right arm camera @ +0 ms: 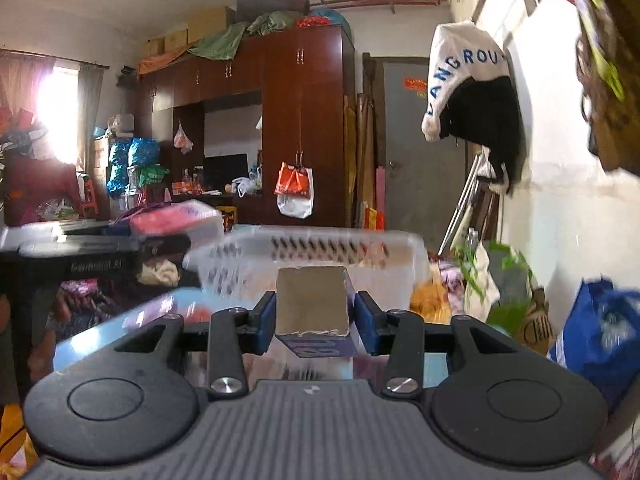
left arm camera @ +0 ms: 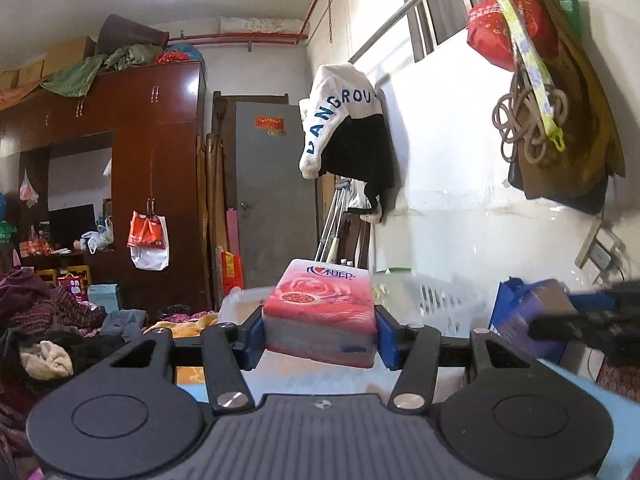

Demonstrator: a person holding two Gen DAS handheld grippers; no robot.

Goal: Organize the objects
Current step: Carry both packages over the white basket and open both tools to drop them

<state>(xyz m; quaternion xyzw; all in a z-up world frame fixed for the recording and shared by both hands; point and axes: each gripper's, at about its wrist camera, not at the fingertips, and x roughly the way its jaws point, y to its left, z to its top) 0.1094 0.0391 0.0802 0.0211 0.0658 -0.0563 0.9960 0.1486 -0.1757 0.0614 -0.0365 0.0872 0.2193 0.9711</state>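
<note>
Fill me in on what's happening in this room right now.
A person is tidying, holding a tool in each hand. The left tool is clamped on a pink tissue pack with a rose print. The right tool grips a small open cardboard box. Both are held up in front of a white plastic basket, with nothing dropped in from either hand yet.

A white slatted basket sits on the light-blue surface.

Cluttered home bedroom, dark wooden wardrobe standing along the wall, jacket hanging from a rail, clothes lying heaped, plastic bag dangling from a handle
</note>
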